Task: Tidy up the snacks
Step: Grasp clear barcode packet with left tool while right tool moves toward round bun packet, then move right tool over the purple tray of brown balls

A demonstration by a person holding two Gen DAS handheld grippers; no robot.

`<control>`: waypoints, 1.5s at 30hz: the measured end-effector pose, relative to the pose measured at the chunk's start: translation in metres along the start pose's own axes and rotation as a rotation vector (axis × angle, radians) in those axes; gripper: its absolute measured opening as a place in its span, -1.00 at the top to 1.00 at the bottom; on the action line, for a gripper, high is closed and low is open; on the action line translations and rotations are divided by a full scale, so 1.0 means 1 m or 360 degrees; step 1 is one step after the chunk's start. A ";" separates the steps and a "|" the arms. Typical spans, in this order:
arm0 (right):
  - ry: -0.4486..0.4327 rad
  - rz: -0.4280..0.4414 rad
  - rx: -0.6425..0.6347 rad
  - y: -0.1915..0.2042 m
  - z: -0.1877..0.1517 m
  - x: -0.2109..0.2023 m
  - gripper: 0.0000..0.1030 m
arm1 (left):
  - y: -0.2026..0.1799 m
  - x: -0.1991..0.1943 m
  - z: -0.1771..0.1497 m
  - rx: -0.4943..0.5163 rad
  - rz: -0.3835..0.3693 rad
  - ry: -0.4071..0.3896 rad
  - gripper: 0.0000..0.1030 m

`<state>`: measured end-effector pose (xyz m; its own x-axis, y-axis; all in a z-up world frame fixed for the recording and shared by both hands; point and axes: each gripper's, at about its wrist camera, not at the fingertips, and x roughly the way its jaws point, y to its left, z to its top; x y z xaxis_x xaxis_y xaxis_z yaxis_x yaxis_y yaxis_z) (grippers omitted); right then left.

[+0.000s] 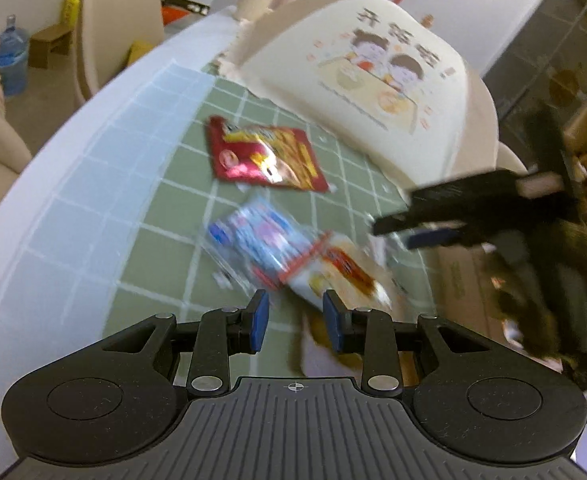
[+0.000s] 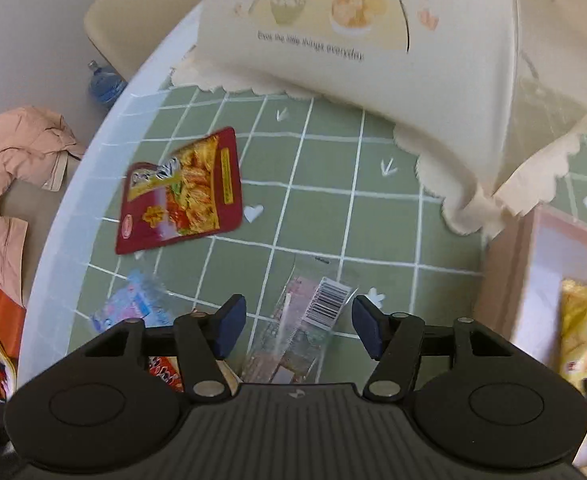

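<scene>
Snacks lie loose on the green grid worktop (image 2: 325,184), and my concern is which one sits in line with which fingers.

Left wrist view: the left gripper (image 1: 295,322) stands partly open and holds nothing. Directly ahead of its gap, low centre of the frame, lies a white and orange packet (image 1: 345,276), its long axis running from lower left to upper right; its near end looks close to the fingertips. A blue packet (image 1: 253,240) overlaps it on the left, and a red pouch (image 1: 265,156) lies further up, well apart. The picture is blurred, so I cannot judge contact. The right gripper (image 1: 397,230) shows at right of centre.

Right wrist view: the right gripper (image 2: 297,328) is wide open and empty. A clear packet with a barcode (image 2: 305,328) lies between its fingers, long axis roughly along the line of sight. I judge this the nearer, better-aligned grasp. A pink box (image 2: 533,280) at the right edge already holds snacks.
</scene>
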<state>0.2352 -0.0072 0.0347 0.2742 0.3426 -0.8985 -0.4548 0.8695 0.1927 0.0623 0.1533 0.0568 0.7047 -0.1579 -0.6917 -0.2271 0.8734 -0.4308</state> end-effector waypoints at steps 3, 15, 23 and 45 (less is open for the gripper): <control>-0.0006 -0.0010 -0.0188 0.023 -0.023 0.004 0.20 | -0.012 -0.006 -0.012 0.0091 -0.0013 0.0056 0.35; -0.0028 0.0211 -0.0523 0.024 -0.155 -0.068 0.23 | -0.045 -0.020 -0.036 0.0208 0.0003 0.0122 0.34; -0.0138 0.0096 -0.0449 -0.015 -0.211 -0.098 -0.13 | -0.070 -0.001 -0.042 0.0184 0.0132 0.0212 0.34; -0.0381 -0.0179 -0.0254 -0.042 -0.284 -0.104 -0.62 | -0.142 0.089 -0.034 0.0665 0.0430 0.0308 0.07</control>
<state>-0.0151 -0.1802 0.0085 0.5136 0.3378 -0.7887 -0.5325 0.8463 0.0158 0.1344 -0.0003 0.0368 0.5123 0.0506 -0.8573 -0.0685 0.9975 0.0180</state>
